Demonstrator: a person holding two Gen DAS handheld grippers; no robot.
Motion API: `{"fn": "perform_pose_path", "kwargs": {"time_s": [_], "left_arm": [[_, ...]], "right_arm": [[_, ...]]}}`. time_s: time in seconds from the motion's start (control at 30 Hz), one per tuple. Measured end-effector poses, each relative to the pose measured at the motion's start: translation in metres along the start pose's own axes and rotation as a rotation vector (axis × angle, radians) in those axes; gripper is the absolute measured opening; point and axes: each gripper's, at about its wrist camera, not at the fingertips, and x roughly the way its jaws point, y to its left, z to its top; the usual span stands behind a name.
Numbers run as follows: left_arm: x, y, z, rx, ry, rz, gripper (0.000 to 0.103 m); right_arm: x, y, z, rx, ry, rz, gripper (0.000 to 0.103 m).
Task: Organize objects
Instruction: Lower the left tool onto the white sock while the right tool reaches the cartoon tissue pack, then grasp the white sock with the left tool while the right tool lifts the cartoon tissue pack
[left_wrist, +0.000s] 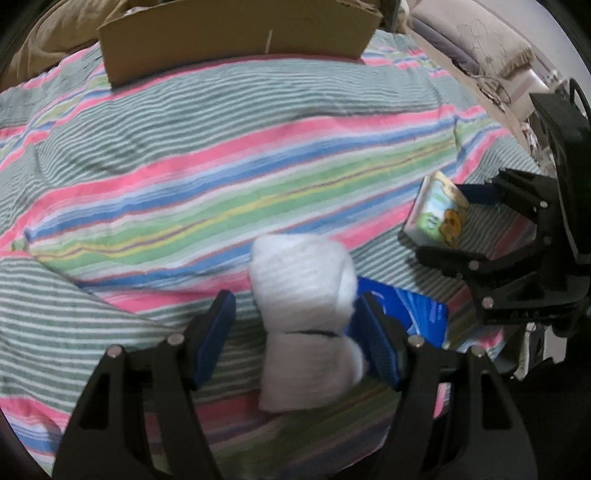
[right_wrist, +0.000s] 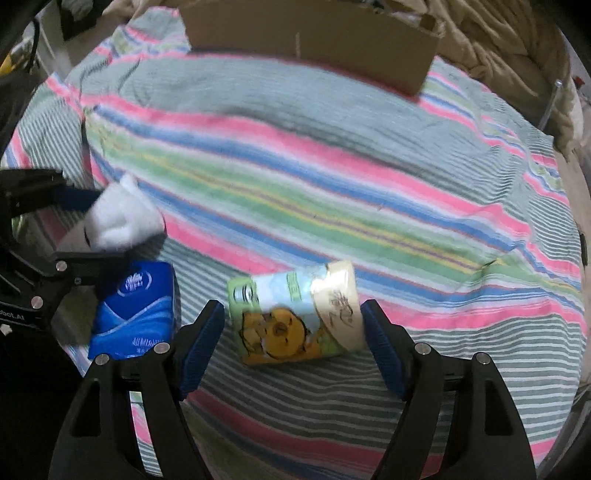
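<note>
The left gripper (left_wrist: 295, 332) straddles a white rolled sock (left_wrist: 303, 306), jaws apart, one pad not touching. The right gripper (right_wrist: 293, 343) stands open around a cartoon-printed tissue pack (right_wrist: 291, 317) on the striped blanket (right_wrist: 332, 166); a blue tissue pack (right_wrist: 136, 306) lies beside it, a cardboard box (right_wrist: 314, 33) beyond.

Fluffy white sock (left_wrist: 303, 295), glossy printed tissue pack (right_wrist: 295, 314), striped cloth bedcover (right_wrist: 332, 166).

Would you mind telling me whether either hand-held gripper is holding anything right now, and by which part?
Nothing is held. The white sock and cartoon tissue pack lie on the blanket between open jaws.
</note>
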Motion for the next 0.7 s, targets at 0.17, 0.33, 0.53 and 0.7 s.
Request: {"fn": "perform_pose_path", "kwargs": {"time_s": [0.17, 0.33, 0.53, 0.7], "left_arm": [[0.000, 0.003, 0.000, 0.014, -0.013, 0.010, 0.061], [-0.004, 0.006, 0.001, 0.022, -0.029, -0.002, 0.048], [-0.015, 0.007, 0.005, 0.015, -0.066, -0.013, 0.041], [-0.025, 0.011, 0.012, -0.007, -0.113, -0.027, 0.040]], "right_arm": [[-0.001, -0.002, 0.000, -0.003, -0.003, 0.014, 0.069], [-0.009, -0.009, 0.001, 0.018, -0.029, 0.045, 0.069], [-0.027, -0.020, 0.008, 0.061, -0.086, 0.082, 0.069], [-0.035, -0.027, 0.014, 0.141, -0.143, 0.085, 0.069]]}}
